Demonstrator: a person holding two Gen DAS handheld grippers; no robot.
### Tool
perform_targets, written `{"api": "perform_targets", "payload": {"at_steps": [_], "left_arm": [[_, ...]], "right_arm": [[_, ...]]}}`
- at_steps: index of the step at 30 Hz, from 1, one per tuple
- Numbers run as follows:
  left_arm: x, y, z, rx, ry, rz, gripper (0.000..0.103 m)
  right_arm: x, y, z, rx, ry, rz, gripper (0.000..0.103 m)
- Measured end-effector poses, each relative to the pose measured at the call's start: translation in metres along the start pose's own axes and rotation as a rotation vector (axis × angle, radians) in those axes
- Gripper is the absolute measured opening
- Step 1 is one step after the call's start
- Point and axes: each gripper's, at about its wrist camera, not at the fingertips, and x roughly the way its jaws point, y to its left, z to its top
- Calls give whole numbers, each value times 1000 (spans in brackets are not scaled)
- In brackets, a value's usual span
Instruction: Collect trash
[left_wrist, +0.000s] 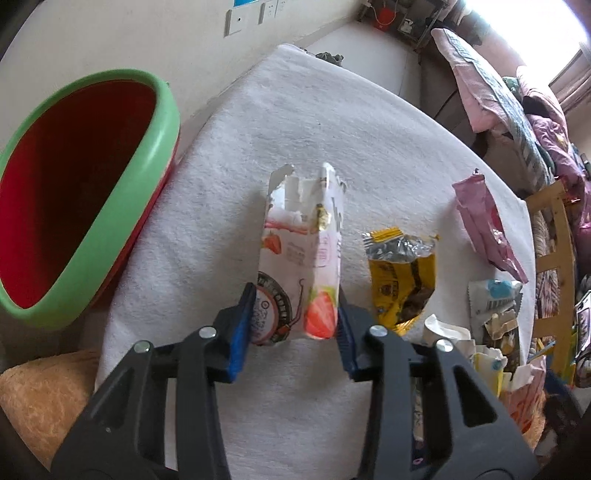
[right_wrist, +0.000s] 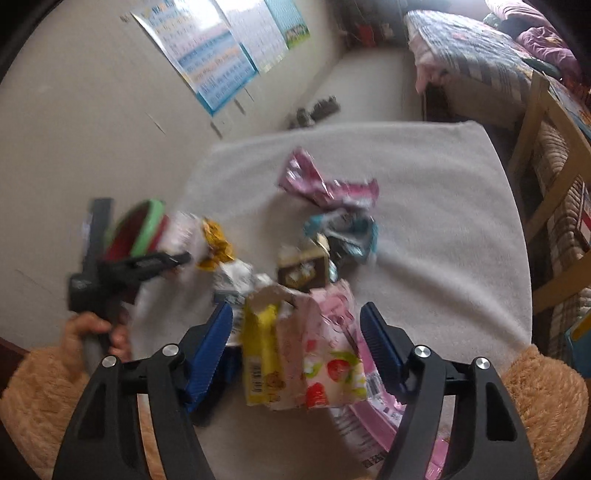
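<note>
Left wrist view: beside the empty bin (left_wrist: 85, 192), a strawberry wrapper (left_wrist: 299, 258) is pinched by the left gripper (left_wrist: 295, 332); the right gripper (right_wrist: 297, 350) is spread around unclamped wrappers (right_wrist: 295, 362). Most trash remains on the tabletop (left_wrist: 332, 129).

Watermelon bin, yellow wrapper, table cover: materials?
Watermelon bin: likely moulded plastic, its smooth green rim catching a soft sheen.
Yellow wrapper: probably metallised film, crinkled, with a silvery inside at the torn top.
Table cover: looks like white fleece or towelling, matte and nubby, with rounded edges.
</note>
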Motion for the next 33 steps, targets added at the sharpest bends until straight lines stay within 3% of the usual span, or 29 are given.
{"api": "perform_targets", "payload": {"at_steps": [3, 7, 8, 10, 15, 19, 24, 29, 33], "left_arm": [[4, 2, 0, -7, -7, 13, 51], [5, -3, 1, 11, -16, 19, 55], [6, -5, 2, 23, -18, 27, 54], [6, -7, 4, 38, -20, 41, 42], [-12, 5, 2, -21, -48, -24, 40], [-59, 16, -9, -17, -153, -73, 40], [-105, 57, -14, -82, -272, -24, 40], [-114, 110, -7, -164, -302, 60, 40], [-111, 144, 2, -220, -299, 83, 41]], "right_arm": [[9, -3, -8, 24, 46, 6, 59], [5, -5, -9, 31, 41, 3, 30], [2, -6, -9, 44, 32, 16, 30], [-5, -5, -7, 47, 7, 31, 29], [-31, 10, 2, 3, -90, 40, 28], [-40, 30, 17, -44, -138, 63, 29], [-17, 84, 44, -139, -147, 158, 29], [26, 158, 67, -233, -111, 286, 29], [65, 215, 85, -282, -69, 352, 29]]}}
